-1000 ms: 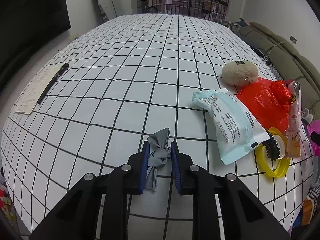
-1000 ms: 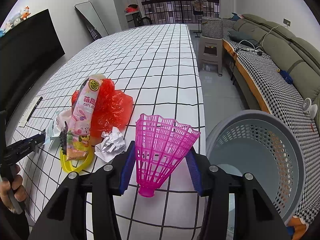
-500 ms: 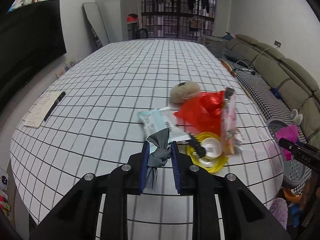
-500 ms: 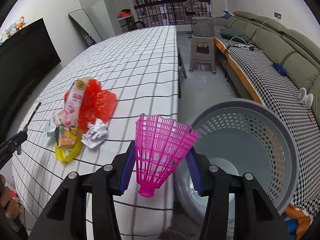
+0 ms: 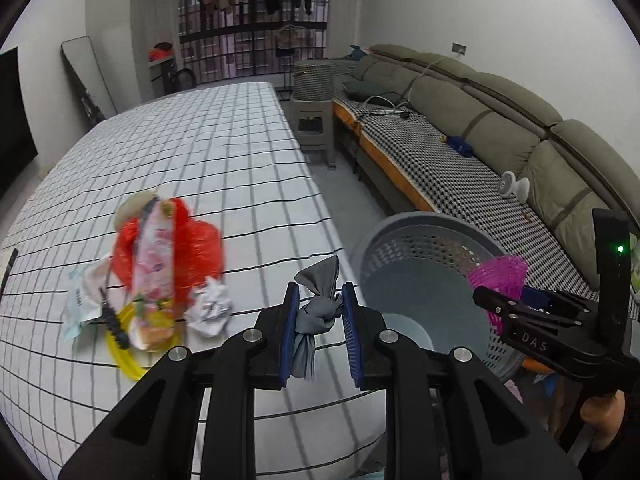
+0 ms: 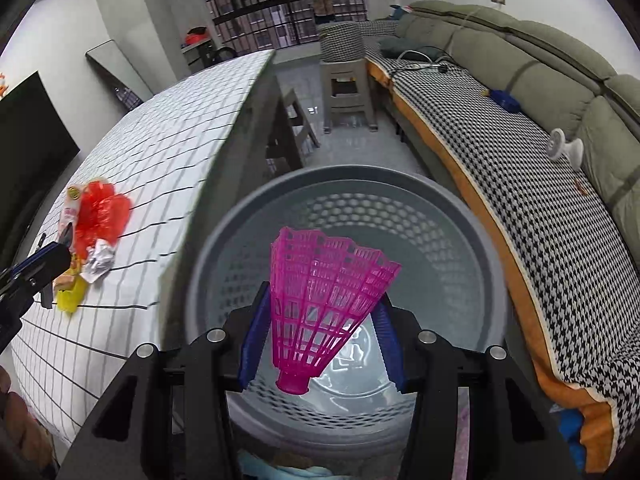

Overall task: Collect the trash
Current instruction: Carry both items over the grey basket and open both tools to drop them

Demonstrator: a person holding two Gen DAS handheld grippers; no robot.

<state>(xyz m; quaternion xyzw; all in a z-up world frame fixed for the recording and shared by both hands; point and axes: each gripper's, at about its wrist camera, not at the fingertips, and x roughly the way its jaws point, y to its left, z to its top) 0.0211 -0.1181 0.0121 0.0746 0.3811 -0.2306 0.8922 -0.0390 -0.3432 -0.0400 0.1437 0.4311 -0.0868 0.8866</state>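
Note:
My left gripper (image 5: 319,330) is shut on a knotted grey cloth scrap (image 5: 318,312), held above the table's right edge. My right gripper (image 6: 320,338) is shut on a pink plastic shuttlecock (image 6: 324,304) and holds it over the open grey perforated basket (image 6: 420,200). The basket (image 5: 404,240) and the right gripper with the shuttlecock (image 5: 498,276) also show in the left wrist view. A heap of trash lies on the checked table (image 5: 224,152): a red plastic bag (image 5: 196,248), a pink snack packet (image 5: 154,264), a crumpled paper ball (image 5: 210,310), a pale wipes pack (image 5: 80,304).
A yellow ring (image 5: 120,354) and a black comb (image 5: 114,322) lie in the heap, a tan puff (image 5: 132,206) behind it. A green sofa with a checked cover (image 5: 460,168) runs along the right. A grey stool (image 5: 314,128) stands past the table end.
Both grippers have swung right, off the table towards the basket. The right one now holds the shuttlecock over the basket's opening. Neither grip has changed.

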